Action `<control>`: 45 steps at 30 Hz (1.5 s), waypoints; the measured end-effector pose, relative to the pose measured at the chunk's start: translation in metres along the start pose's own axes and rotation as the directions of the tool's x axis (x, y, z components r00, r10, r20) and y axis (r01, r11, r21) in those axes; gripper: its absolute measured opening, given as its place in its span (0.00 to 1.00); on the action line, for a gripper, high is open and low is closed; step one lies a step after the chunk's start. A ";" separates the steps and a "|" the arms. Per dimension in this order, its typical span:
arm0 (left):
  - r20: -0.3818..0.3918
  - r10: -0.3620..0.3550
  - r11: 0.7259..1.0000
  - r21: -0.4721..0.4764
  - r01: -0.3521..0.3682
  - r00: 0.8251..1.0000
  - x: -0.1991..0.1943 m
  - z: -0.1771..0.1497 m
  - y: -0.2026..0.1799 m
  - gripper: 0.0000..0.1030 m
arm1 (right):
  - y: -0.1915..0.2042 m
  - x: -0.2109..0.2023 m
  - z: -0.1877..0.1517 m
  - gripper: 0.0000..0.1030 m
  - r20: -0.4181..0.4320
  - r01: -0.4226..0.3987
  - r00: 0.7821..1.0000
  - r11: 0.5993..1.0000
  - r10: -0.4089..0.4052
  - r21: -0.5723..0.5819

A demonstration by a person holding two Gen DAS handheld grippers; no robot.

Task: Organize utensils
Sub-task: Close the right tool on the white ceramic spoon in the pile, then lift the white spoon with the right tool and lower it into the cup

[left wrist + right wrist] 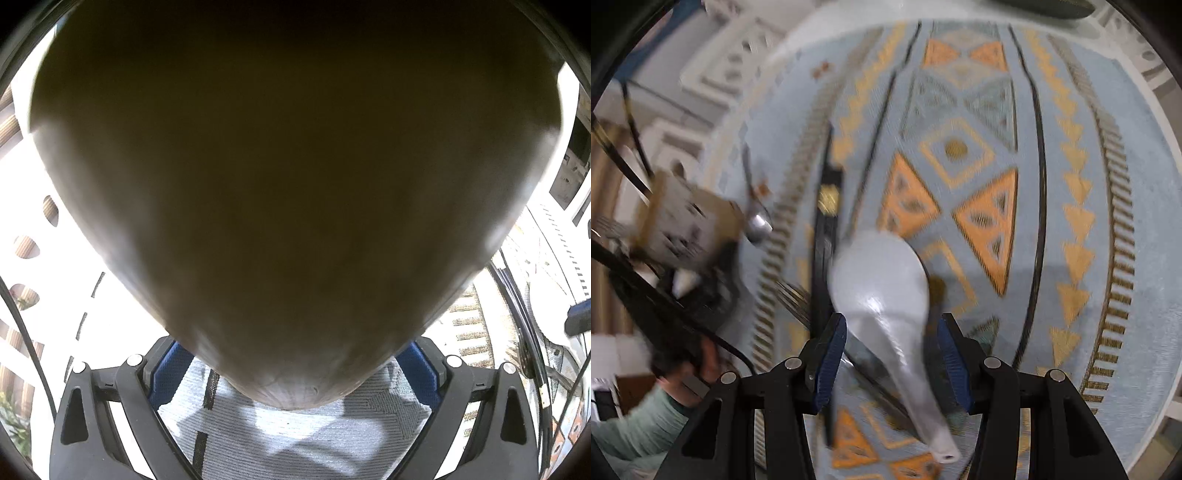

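Right between my right gripper's (892,354) spread blue pads lies the white spoon (886,295), untouched on the rug (1071,110). Its handle points back toward me, bowl away. My left gripper (295,369) pinches the brown holder (277,184).

We ride left gripper (295,373), lens jammed against dark rounded object (288,184), cloth below. Right gripper (892,354) view looks steeply down, near patterned cloth (1071,206), white spoon (882,288) ahead. Shared: cloth.
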State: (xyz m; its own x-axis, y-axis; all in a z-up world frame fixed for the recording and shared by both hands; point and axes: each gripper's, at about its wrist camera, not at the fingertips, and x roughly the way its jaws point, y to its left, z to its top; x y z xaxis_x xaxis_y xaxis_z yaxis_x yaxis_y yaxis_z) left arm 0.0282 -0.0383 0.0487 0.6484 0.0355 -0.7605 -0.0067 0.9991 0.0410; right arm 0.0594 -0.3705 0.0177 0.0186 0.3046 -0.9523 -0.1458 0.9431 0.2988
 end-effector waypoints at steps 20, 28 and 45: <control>0.000 -0.001 1.000 -0.002 0.001 1.000 0.002 -0.003 -0.001 0.95 | 0.056 -0.014 0.004 0.06 -0.074 0.091 0.992 0.988 -0.101 -0.124; 0.000 -0.003 1.000 -0.002 0.003 1.000 0.001 -0.003 0.000 0.95 | 0.061 0.012 0.028 0.09 -0.167 0.022 0.985 0.992 -0.042 -0.121; 0.000 -0.002 1.000 -0.002 0.002 1.000 0.002 -0.005 0.000 0.95 | 0.107 -0.188 0.048 0.07 0.618 -0.067 0.763 0.974 0.190 -0.217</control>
State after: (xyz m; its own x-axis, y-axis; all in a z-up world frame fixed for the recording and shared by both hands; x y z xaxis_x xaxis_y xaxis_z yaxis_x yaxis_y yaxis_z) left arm 0.0258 -0.0382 0.0439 0.6485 0.0334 -0.7605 -0.0064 0.9992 0.0384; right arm 0.0873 -0.3203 0.2316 0.5978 0.4943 -0.6311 -0.3578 0.8690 0.3418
